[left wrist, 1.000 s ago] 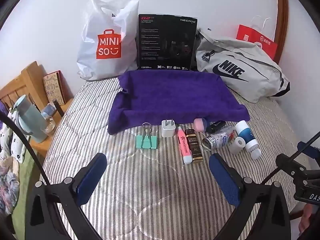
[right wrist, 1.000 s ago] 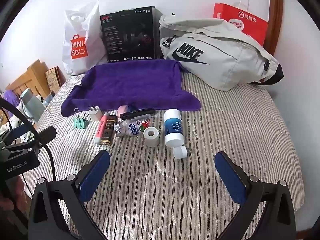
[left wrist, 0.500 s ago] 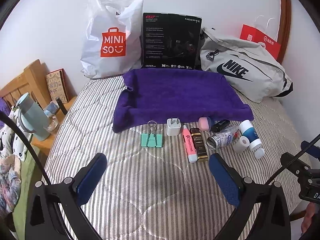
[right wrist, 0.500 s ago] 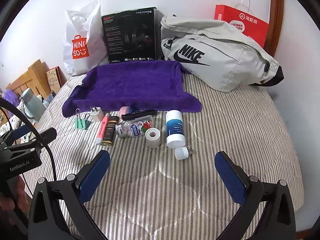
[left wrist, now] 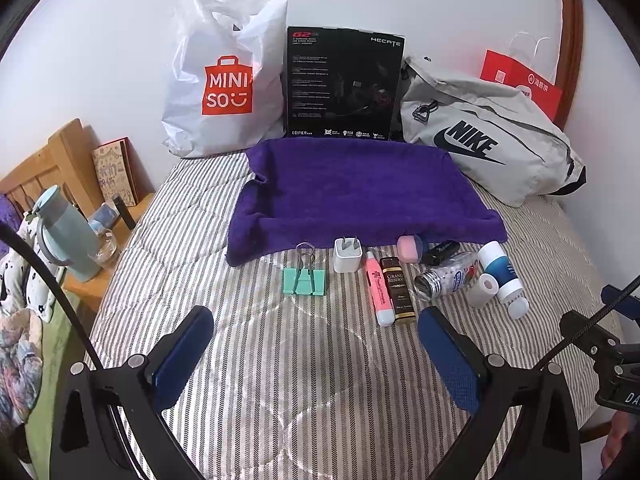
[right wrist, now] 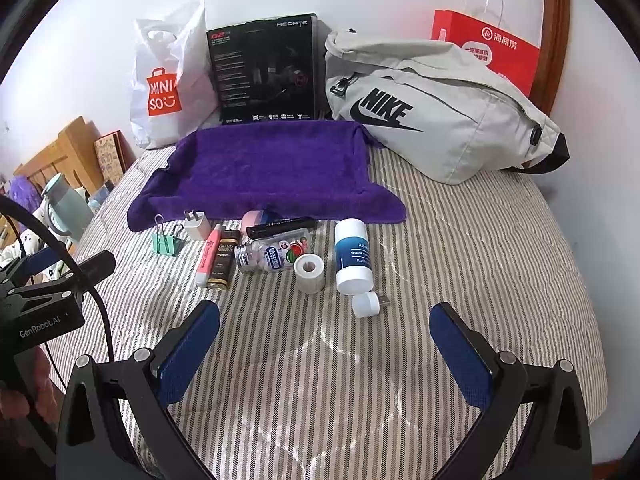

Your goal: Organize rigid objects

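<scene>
Purple towel [left wrist: 360, 192]: spread flat at 12 o'clock on the striped bed [right wrist: 460, 264], nothing on it; I judge it the likely sorting place, so the task looks barely begun
Row of objects: all off the towel, along its near edge, none gripped
Left end: green binder clip [left wrist: 304, 280], white charger plug [left wrist: 347, 255], pink highlighter [left wrist: 378, 292] touching a dark gold-lettered tube [left wrist: 398, 292]
Middle: pink-and-blue capsule [right wrist: 256, 218], black pen-like stick [right wrist: 280, 226], clear pill bottle [right wrist: 274, 256] on its side
Right end: tape roll [right wrist: 309, 272], blue-and-white bottle [right wrist: 353, 256] lying down, small white USB piece [right wrist: 366, 304] just beside its cap
Left gripper [left wrist: 316, 344]: jaws spread wide, empty, binder clip at 12 o'clock
Right gripper [right wrist: 326, 338]: jaws spread wide, empty, USB piece nearest, at 1 o'clock
Left to do: every item, as far as I can tell
Around: Miniso bag [left wrist: 224, 80], black box [left wrist: 344, 84], grey Nike bag [right wrist: 436, 108], red paper bag [right wrist: 492, 48] along the wall
In the way: crowded middle items touch; rounded ones may roll on soft bedding
</scene>
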Available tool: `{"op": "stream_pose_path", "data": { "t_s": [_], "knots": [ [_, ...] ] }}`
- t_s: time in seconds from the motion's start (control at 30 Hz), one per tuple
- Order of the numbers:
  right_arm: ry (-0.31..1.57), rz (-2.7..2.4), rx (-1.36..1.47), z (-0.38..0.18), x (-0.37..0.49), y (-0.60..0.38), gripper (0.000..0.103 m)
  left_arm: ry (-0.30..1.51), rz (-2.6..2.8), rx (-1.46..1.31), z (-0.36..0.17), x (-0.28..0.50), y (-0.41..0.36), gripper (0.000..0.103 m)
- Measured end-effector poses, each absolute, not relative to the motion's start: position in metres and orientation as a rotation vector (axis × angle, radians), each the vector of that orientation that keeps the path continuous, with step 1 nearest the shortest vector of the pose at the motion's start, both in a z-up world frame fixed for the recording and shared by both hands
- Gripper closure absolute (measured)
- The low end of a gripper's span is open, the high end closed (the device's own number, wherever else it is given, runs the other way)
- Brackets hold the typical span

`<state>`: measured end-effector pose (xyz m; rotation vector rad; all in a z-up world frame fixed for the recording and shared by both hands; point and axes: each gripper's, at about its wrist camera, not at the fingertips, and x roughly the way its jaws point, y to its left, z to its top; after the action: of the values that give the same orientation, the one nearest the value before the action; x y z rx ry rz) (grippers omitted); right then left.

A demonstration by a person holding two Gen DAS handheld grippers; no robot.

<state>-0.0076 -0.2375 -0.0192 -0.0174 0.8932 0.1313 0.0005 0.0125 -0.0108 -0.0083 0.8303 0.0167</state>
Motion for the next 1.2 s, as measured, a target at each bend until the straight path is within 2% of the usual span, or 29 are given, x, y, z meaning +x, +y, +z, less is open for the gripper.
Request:
{"op": "stream_pose_path", "data": {
  "t_s": [1.2],
  "knots": [
    [0.894,0.121,-0.005,-0.0179,-0.0086,-0.2411,0.0,0.833,0.011,-0.016,-0.0071,0.0031,0.0123,0.0]
  ]
}}
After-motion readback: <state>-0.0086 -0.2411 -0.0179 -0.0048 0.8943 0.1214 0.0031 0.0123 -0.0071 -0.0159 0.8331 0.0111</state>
